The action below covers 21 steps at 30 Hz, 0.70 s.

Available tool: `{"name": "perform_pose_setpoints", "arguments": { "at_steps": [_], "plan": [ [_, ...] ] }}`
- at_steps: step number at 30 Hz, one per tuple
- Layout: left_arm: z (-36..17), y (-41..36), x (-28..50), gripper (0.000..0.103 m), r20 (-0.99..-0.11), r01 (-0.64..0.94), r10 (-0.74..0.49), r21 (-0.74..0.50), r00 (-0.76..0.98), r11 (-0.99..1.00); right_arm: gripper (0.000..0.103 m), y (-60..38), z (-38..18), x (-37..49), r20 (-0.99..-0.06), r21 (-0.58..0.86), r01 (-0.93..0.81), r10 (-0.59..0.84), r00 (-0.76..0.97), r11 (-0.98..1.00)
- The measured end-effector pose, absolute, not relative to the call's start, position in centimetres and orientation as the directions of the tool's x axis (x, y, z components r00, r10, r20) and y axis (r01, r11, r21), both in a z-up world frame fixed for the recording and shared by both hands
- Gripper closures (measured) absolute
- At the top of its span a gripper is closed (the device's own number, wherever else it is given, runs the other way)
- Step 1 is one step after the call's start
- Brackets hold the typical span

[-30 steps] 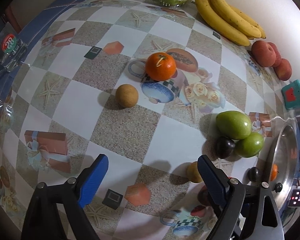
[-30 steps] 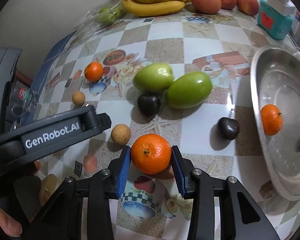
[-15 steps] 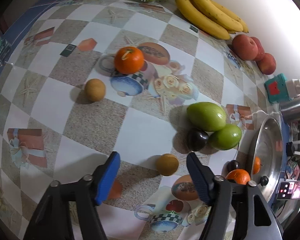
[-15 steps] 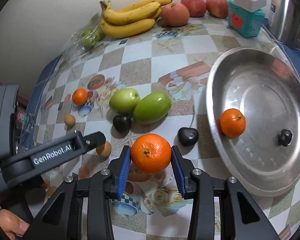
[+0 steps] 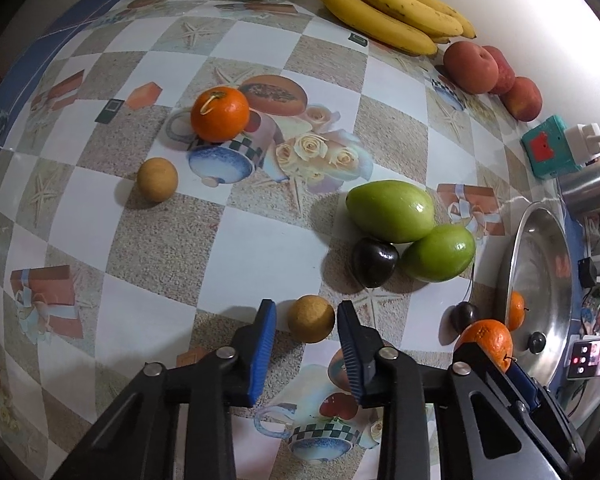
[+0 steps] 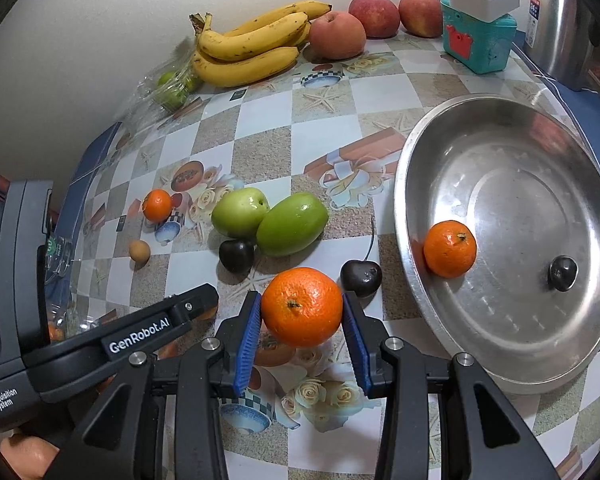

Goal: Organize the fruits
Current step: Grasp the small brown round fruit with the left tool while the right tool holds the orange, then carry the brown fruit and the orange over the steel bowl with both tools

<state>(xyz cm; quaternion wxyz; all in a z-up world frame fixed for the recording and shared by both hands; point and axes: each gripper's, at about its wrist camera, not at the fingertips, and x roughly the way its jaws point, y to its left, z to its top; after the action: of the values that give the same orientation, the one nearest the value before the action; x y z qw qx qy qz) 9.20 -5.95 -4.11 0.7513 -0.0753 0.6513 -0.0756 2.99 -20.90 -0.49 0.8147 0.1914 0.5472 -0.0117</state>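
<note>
My right gripper (image 6: 302,314) is shut on an orange (image 6: 302,306) and holds it above the table, left of the steel pan (image 6: 512,372); it also shows in the left wrist view (image 5: 488,340). One orange (image 6: 450,249) lies in the pan. My left gripper (image 5: 306,318) is open, its jaws on either side of a small tan fruit (image 5: 311,319), with a gap each side. Another orange (image 5: 220,113), a second tan fruit (image 5: 157,179), two green mangoes (image 5: 390,211) and dark plums (image 5: 374,262) lie on the tablecloth.
Bananas (image 6: 252,46) and peaches (image 6: 336,36) lie along the back wall. A teal box with a white plug (image 6: 478,34) and a steel kettle (image 6: 560,24) stand at the back right. A clear bag of green fruit (image 6: 172,88) lies at the back left.
My left gripper moved forward and its jaws narrowed around the small tan fruit. My right gripper rose with the orange and moved towards the pan.
</note>
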Motion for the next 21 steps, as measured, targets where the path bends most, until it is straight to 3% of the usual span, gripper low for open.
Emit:
{"name": "perform_pose_setpoints", "arguments": {
  "at_steps": [5, 21],
  "plan": [
    [-4.0, -6.4, 9.1, 0.077, -0.966, 0.031, -0.211, -0.209, 0.147, 0.977, 0.061, -21.0, -0.5, 2.9, -0.895, 0.305, 0.231, 0.195, 0.402, 0.924],
    [-0.6, -5.6, 9.1, 0.077, -0.931, 0.045, -0.254, -0.252, 0.263, 0.967, 0.061, -21.9, 0.1, 2.6, -0.888, 0.312, 0.26, 0.182, 0.423, 0.914]
  ]
}}
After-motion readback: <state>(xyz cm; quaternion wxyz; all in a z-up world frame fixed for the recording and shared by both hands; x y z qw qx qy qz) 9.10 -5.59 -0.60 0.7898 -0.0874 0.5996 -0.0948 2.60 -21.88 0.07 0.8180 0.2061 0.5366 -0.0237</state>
